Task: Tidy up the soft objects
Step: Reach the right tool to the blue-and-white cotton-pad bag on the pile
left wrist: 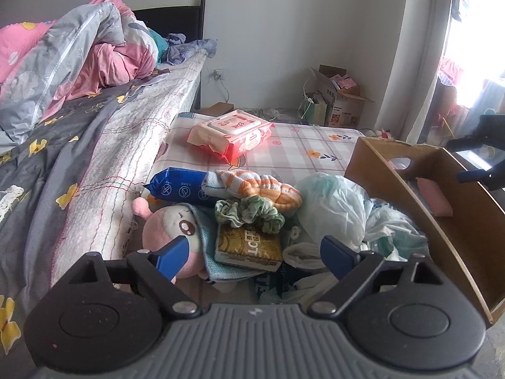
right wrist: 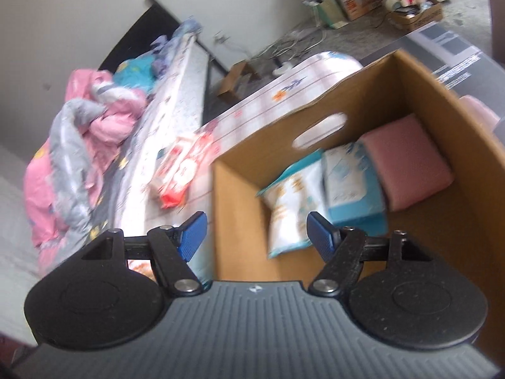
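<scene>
My left gripper [left wrist: 255,252] is open and empty, just above a pile of soft things on a checked mat [left wrist: 300,145]: a pink plush toy [left wrist: 172,233], a gold packet [left wrist: 249,246], a green scrunchie [left wrist: 249,213], an orange striped cloth [left wrist: 262,186], a blue pack [left wrist: 180,186] and plastic bags [left wrist: 334,208]. A pink wet-wipes pack [left wrist: 230,132] lies farther back. My right gripper [right wrist: 257,233] is open and empty over the brown cardboard box [right wrist: 240,214]. The box holds a pink cushion [right wrist: 410,161], a blue tissue pack [right wrist: 353,183] and a white snack bag [right wrist: 290,208].
A bed [left wrist: 79,158] with a heaped pink and grey quilt [left wrist: 72,57] runs along the left. Cardboard boxes [left wrist: 341,94] and cables lie on the floor by the far wall. A curtain [left wrist: 413,47] hangs at the right. The right wrist view is blurred.
</scene>
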The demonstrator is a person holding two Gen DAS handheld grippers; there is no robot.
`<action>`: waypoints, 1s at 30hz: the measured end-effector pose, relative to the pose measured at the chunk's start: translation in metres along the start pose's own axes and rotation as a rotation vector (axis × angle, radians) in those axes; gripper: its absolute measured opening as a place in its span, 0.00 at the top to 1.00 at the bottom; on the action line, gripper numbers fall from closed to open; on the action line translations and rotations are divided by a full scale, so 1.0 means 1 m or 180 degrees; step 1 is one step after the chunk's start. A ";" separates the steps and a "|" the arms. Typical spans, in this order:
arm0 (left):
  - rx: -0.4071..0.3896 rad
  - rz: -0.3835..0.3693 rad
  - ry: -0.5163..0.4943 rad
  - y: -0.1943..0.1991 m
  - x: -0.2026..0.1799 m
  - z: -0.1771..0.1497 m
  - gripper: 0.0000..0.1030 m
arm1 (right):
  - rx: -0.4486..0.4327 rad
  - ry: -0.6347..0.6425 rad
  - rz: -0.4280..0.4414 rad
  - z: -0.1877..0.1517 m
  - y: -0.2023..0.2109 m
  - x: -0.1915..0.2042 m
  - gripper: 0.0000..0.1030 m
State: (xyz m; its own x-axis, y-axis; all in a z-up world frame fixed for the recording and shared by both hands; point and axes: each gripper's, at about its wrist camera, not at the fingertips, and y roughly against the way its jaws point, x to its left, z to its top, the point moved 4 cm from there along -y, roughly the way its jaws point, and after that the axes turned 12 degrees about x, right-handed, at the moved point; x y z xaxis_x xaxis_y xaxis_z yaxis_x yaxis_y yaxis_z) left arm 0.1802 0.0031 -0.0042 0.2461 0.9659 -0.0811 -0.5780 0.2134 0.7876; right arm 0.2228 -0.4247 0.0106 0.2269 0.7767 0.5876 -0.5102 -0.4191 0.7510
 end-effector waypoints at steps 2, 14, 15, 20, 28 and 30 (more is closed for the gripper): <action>-0.0043 -0.0018 0.0000 0.004 0.006 -0.004 0.11 | 0.0102 0.0134 0.0110 -0.014 -0.004 0.020 0.31; -0.0202 -0.0108 0.0109 0.017 0.035 -0.021 0.11 | 0.0671 0.1084 0.0532 -0.064 -0.051 0.170 0.31; -0.0194 -0.0093 0.0101 0.016 0.036 -0.021 0.11 | 0.0724 0.1146 0.0538 -0.067 -0.059 0.178 0.31; -0.0172 0.0117 0.0026 0.007 0.042 -0.013 0.11 | 0.0900 0.1390 0.0462 -0.075 -0.091 0.206 0.31; -0.0061 0.0089 0.0362 -0.025 0.072 0.039 0.27 | 0.1098 0.1650 0.0457 -0.051 -0.141 0.251 0.32; 0.0080 -0.0105 0.0691 -0.040 0.089 0.058 0.33 | 0.1209 0.1574 0.0481 -0.033 -0.162 0.259 0.32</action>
State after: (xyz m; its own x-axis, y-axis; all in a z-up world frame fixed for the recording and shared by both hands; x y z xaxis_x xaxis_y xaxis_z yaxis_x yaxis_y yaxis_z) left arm 0.2704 0.0721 -0.0070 0.0894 0.9680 -0.2345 -0.5521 0.2442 0.7973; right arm 0.3371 -0.1399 0.0310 -0.2803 0.7831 0.5551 -0.1566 -0.6078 0.7785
